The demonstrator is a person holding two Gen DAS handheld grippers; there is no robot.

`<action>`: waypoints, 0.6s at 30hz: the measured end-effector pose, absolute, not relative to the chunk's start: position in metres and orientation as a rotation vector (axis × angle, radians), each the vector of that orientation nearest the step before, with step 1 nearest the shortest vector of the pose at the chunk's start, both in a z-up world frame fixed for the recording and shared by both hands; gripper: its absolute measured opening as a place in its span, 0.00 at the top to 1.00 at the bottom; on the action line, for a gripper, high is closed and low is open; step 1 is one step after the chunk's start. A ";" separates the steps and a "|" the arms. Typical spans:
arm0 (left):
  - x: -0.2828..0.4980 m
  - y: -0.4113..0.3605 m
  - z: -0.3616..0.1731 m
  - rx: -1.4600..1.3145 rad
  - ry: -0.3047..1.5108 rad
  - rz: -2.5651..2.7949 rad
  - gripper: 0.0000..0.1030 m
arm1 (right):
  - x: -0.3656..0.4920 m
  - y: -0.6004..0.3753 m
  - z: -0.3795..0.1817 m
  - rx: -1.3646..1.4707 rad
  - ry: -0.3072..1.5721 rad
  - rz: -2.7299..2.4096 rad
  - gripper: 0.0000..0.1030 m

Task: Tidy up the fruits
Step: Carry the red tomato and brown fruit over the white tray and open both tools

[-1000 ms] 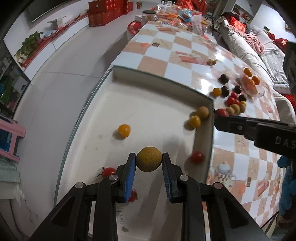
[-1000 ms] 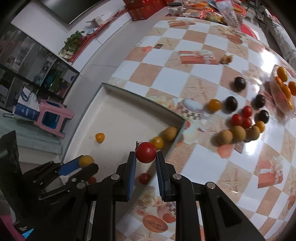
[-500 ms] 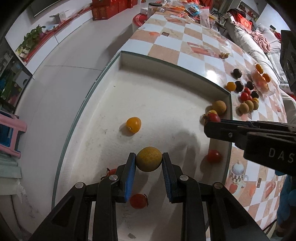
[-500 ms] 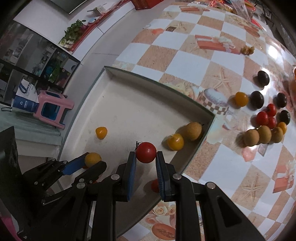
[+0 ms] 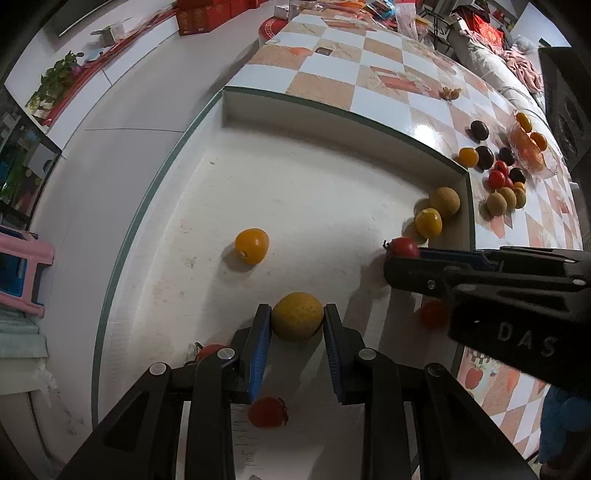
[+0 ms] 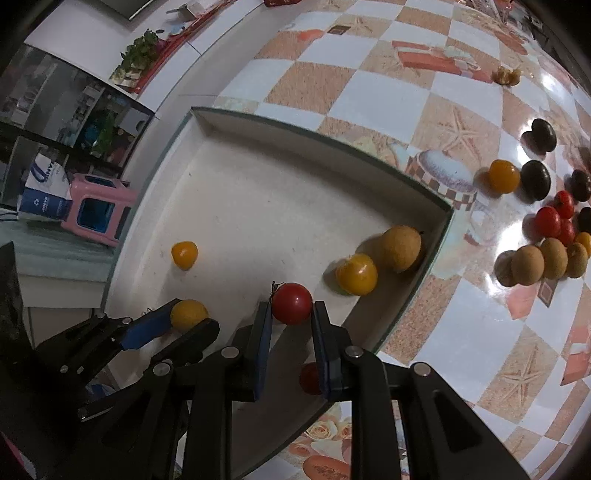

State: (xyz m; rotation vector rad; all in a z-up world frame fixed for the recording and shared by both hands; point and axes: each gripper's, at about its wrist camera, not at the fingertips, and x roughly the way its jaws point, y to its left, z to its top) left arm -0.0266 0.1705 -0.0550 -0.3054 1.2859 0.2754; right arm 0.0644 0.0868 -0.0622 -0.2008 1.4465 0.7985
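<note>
**A:** any readable text in these? All I get is "DAS" in pale letters on the black body of the right gripper [image 5: 402, 254], and the rest of the word is cut off at the frame edge. There's a blue-and-white bag [image 6: 44, 192] by the pink stool [image 6: 99, 210] w/ print on it, too small to read tho.

**B:** same here. Red boxes [image 5: 207, 16] at the top have no legible label either.

**A:** grip status? Left gripper [image 5: 297, 325] is closed down on a rough yellow-tan round fruit [image 5: 297, 316], blue pads tight on both sides, hanging over the white tray [image 5: 332, 110]. Can't tell if the fruit touches the tray floor.

**B:** right one's nearly all the way closed, pinching a small red tomato [image 6: 291, 303] w/ a bit of stem, also above the tray near its right wall.

**A:** loose stuff in the tray: orange fruit [image 5: 252, 245] mid-floor, a yellow one [image 5: 428, 222] touching a tan one [image 5: 445, 202] in the far right corner. Plus red tomatoes partly hidden behind the gripper fingers, one [image 5: 267, 412] below the left pad.

**B:** rest of the fruit pile [image 6: 546, 236] sits on the checkered tablecloth [image 6: 369, 92] right of the tray: dark, red, tan and orange ones bunched up. Clear bowl [image 5: 532, 147] at the far edge holds orange stuff, too distorted to ID.
</note>
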 end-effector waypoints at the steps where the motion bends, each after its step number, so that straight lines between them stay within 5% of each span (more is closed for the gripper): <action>1: -0.027 0.170 -0.055 -0.302 1.287 0.276 0.71 | 0.064 0.087 -0.063 -0.199 1.445 0.799 0.77; 7: -0.024 0.167 -0.057 -0.273 1.303 0.286 0.69 | 0.064 0.094 -0.068 -0.186 1.457 0.824 0.69; 8: -0.023 0.167 -0.057 -0.272 1.304 0.283 0.63 | 0.063 0.096 -0.068 -0.185 1.453 0.833 0.62; 9: -0.023 0.167 -0.057 -0.274 1.304 0.286 0.35 | 0.062 0.098 -0.067 -0.187 1.448 0.843 0.52; 10: -0.024 0.167 -0.055 -0.270 1.292 0.305 0.19 | 0.060 0.099 -0.065 -0.190 1.442 0.847 0.46; 12: -0.026 0.167 -0.048 -0.249 1.247 0.330 0.19 | 0.058 0.102 -0.061 -0.186 1.435 0.857 0.34; 18: -0.024 0.168 -0.043 -0.241 1.247 0.329 0.19 | 0.061 0.101 -0.042 -0.136 1.410 0.861 0.22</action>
